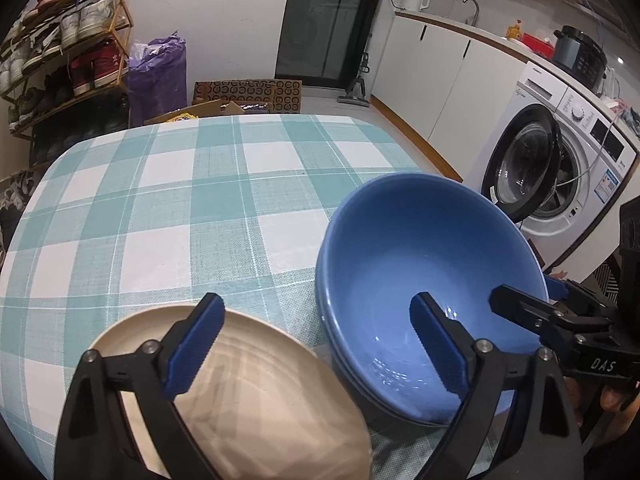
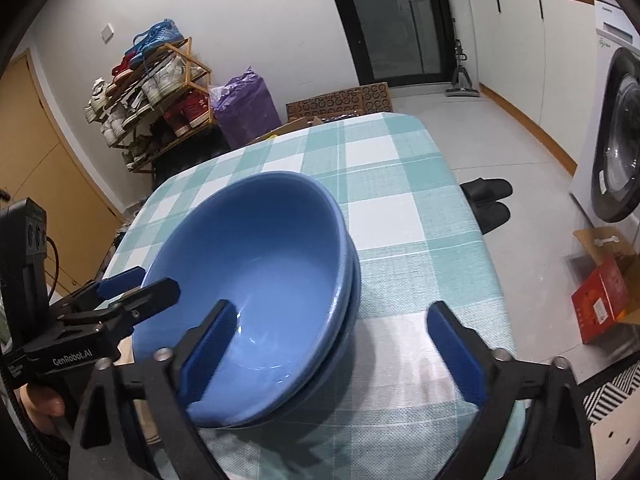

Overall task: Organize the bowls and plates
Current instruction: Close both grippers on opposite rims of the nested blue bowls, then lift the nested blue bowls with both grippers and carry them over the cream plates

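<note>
Our left tongs hang spread over the gap between the cream plate, at the worktop's near edge, and the stacked blue bowls just right of it. Our right tongs, also spread, straddle the bowls' near rim, so they seem nearer.

A shoe rack, purple bag and washing machine surround the checked table.
</note>
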Tool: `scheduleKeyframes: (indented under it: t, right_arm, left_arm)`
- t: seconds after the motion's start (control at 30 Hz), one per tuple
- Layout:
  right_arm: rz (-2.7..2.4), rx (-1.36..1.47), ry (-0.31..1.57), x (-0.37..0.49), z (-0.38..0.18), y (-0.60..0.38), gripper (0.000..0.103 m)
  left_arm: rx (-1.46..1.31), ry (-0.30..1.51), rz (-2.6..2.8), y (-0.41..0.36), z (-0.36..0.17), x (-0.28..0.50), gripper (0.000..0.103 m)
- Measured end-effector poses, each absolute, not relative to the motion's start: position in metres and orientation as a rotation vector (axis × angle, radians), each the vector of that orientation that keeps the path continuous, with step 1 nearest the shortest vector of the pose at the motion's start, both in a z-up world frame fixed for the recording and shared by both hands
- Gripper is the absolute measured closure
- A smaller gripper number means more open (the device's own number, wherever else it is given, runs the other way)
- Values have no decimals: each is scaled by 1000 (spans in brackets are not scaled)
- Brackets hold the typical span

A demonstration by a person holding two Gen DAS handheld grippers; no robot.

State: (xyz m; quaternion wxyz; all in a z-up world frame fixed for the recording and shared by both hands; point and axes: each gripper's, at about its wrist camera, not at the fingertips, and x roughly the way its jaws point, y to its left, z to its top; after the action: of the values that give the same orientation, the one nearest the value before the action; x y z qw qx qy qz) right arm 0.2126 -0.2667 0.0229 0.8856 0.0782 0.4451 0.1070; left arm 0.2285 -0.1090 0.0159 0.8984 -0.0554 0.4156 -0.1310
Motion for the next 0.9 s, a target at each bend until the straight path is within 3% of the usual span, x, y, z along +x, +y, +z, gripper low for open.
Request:
scheduleKeyframes:
  t: [0.2, 0.33, 0.5, 0.9]
  right_arm:
    - [241, 182, 931, 215, 21, -265, 23]
    - [257, 197, 935, 214, 21, -264, 34]
    - [250, 197, 934, 212, 22, -262, 45]
    - [213, 220, 928, 210, 23, -269, 67]
  left_arm:
    - [-122, 870, -305, -113, 16, 228, 26]
    - [-144, 891, -328, -113, 13, 229, 47]
    - [-132, 917, -342, -117, 10, 229, 61]
    - [-141, 911, -354, -117, 14, 228, 71]
